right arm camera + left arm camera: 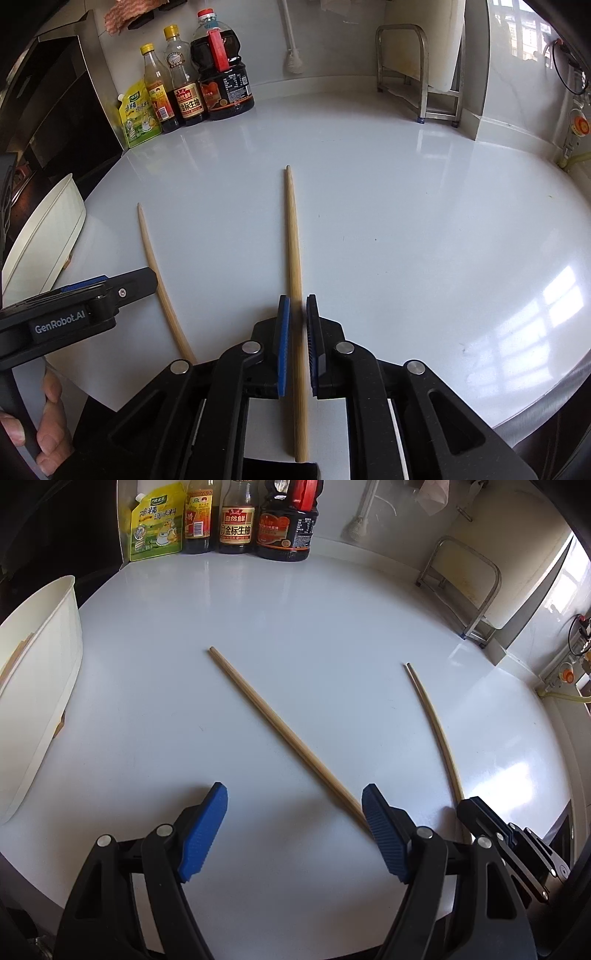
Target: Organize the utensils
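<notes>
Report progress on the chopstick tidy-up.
Done: tan sticks seem to sit in the white bin. In hand: right gripper straddles one chopstick, jaws narrow, grip unclear; left gripper open near the other chopstick. Left: both chopsticks lie on the counter.

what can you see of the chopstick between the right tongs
The chopstick is a long, pale, wood-like stick, slightly tapered. It runs straight away from the camera between the blue pads of the right tongs, which stand close on either side of it. Its far end lies on the white counter, apart from the other chopstick.
</notes>
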A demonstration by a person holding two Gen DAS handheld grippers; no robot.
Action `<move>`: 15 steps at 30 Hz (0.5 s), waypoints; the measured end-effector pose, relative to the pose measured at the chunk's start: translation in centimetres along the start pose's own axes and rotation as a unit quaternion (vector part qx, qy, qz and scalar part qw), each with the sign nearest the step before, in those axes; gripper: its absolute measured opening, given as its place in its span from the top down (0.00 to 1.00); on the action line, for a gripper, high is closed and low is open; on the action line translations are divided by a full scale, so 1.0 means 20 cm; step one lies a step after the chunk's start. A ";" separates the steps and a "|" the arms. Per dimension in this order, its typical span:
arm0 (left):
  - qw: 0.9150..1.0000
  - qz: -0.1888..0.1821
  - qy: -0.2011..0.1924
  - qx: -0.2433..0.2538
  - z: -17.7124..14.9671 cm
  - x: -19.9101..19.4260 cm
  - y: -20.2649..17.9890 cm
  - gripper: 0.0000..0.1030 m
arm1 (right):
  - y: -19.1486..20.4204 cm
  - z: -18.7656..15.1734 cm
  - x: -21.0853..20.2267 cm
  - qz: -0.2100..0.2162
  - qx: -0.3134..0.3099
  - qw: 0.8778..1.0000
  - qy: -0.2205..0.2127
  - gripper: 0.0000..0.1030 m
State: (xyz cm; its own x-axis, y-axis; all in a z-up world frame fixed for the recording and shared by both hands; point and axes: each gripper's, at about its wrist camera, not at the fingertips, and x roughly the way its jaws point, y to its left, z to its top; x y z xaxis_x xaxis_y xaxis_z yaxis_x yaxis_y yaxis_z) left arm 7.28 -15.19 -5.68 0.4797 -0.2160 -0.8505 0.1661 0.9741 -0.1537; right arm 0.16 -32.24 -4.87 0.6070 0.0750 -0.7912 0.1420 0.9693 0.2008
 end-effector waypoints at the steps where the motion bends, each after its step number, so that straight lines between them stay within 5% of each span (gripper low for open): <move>1: 1.000 0.009 -0.001 0.001 0.00 0.01 -0.01 0.27 | 0.00 0.00 0.00 0.000 0.001 1.000 -0.002 0.83; 10: 0.998 0.066 -0.001 0.017 0.03 0.06 -0.08 0.27 | -0.03 0.00 0.00 -0.011 0.000 1.000 -0.008 0.73; 15: 0.997 0.058 0.002 0.043 -0.02 0.03 -0.07 0.31 | -0.02 0.00 0.00 -0.008 -0.007 1.000 -0.007 0.66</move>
State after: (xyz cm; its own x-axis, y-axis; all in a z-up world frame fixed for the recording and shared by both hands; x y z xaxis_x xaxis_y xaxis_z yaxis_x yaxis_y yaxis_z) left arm 7.00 -16.73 -6.19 0.4966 -0.1015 -0.8620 0.1825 0.9831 -0.0107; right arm 0.06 -32.59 -4.91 0.6151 0.0555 -0.7865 0.1411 0.9737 0.1790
